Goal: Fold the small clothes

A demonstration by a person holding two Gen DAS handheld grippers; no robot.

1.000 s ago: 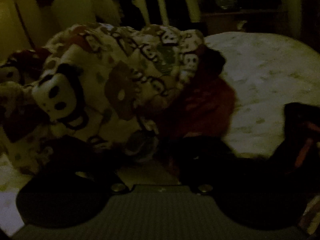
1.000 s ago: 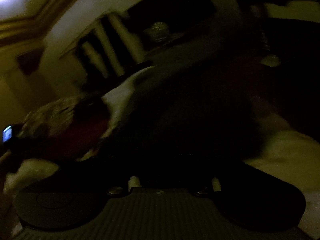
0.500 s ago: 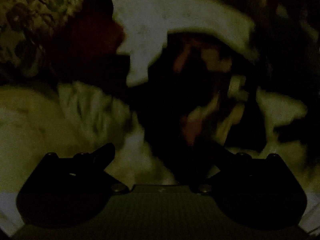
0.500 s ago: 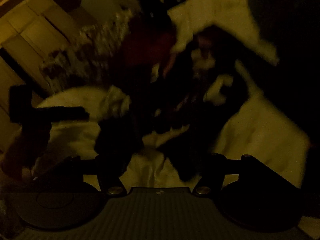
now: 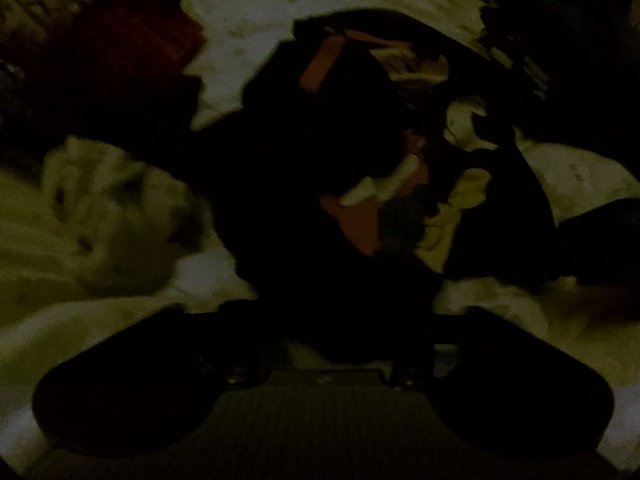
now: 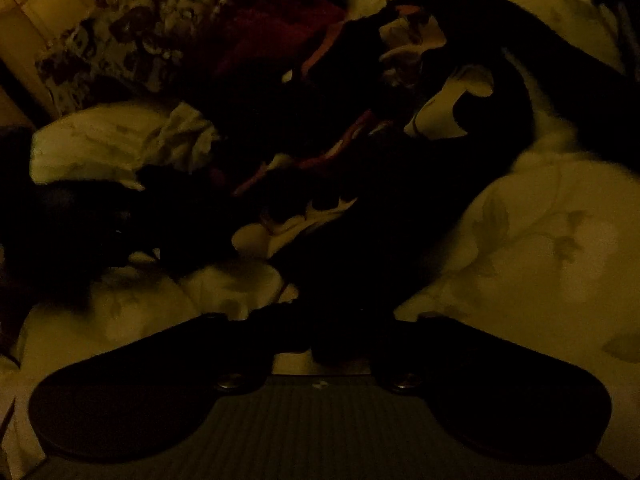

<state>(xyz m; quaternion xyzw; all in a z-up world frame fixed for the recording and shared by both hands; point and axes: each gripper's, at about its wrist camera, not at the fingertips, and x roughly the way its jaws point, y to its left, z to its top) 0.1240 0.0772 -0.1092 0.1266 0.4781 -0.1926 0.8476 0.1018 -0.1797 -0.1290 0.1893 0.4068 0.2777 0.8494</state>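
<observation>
A dark garment (image 5: 352, 128) with orange and white patches (image 5: 356, 220) lies crumpled on the pale bed sheet (image 5: 248, 20). Its near edge runs down between the fingers of my left gripper (image 5: 348, 320). Those jaws are closing with dark cloth bunched between them. In the right wrist view the same garment (image 6: 400, 208) stretches away from my right gripper (image 6: 332, 320). Its jaws are closing too, narrow, with a dark fold pinched between them. The dim light hides all the fingertips against the black cloth.
A dark red cloth (image 5: 120, 52) and a cartoon-patterned fabric (image 6: 140, 40) are heaped at the far left. A pale crumpled cloth (image 5: 100, 200) lies left of the garment. Flower-printed sheet (image 6: 540, 240) spreads to the right. Yellow panelled furniture (image 6: 48, 8) stands beyond the bed.
Both views have tipped down from the room and the patterned heap onto the dark garment. Both sets of jaws, wide half a second ago, have narrowed onto its near edge.
</observation>
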